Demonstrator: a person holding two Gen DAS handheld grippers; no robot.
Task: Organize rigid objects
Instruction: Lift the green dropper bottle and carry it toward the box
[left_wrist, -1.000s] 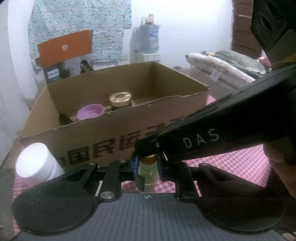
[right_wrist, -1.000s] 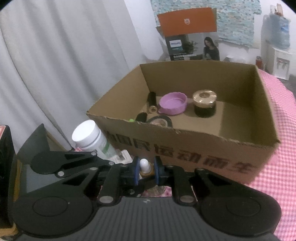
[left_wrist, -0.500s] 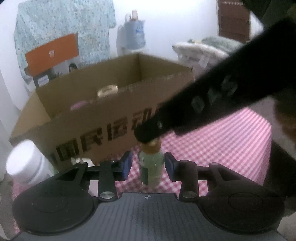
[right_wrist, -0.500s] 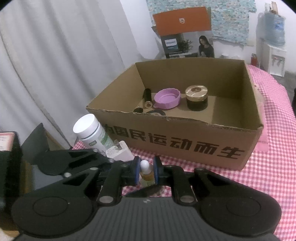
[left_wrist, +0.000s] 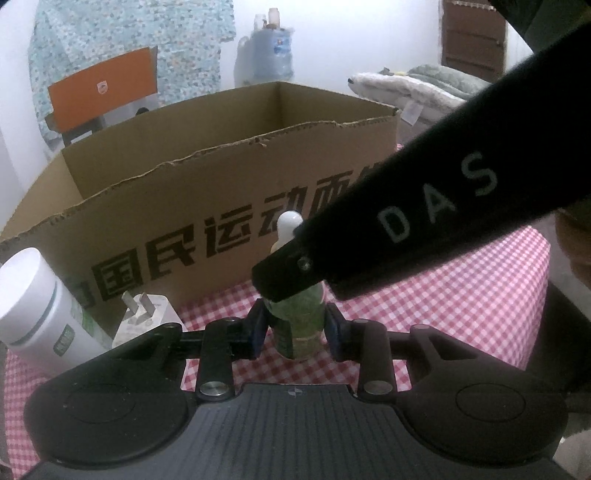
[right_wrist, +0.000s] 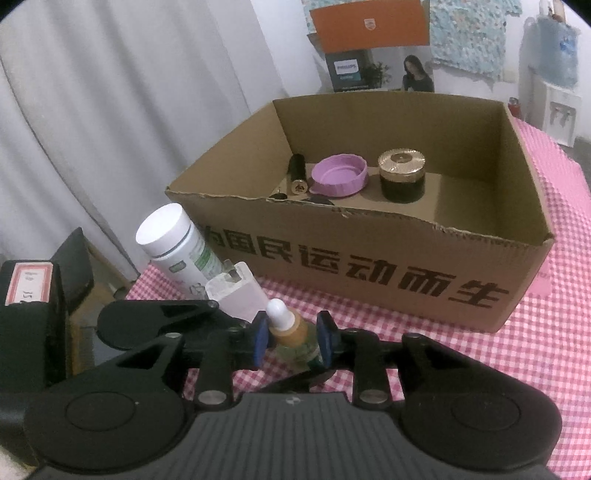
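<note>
A small dropper bottle (left_wrist: 298, 325) with green liquid, an orange collar and a white bulb stands upright on the checked cloth in front of the cardboard box (left_wrist: 221, 206). My left gripper (left_wrist: 295, 328) is closing, and its blue pads lie against the glass body. My right gripper (right_wrist: 292, 338) is opening around the bottle (right_wrist: 288, 332)'s collar, with a slim gap at each pad. In the left wrist view, one of the right gripper's black fingers (left_wrist: 388, 229) crosses over the bottle and hides its neck.
The box (right_wrist: 369, 254) holds a purple lid (right_wrist: 340, 177), a dark jar with a gold cap (right_wrist: 402, 177) and a black tube (right_wrist: 297, 173). A white tub (right_wrist: 173, 240) and a white plug adapter (right_wrist: 236, 291) lie left of the bottle. A grey curtain hangs at the left.
The left gripper let go of the bottle, sank lower and came back in on its body. The right gripper's pads, shut on the neck before, have parted.
</note>
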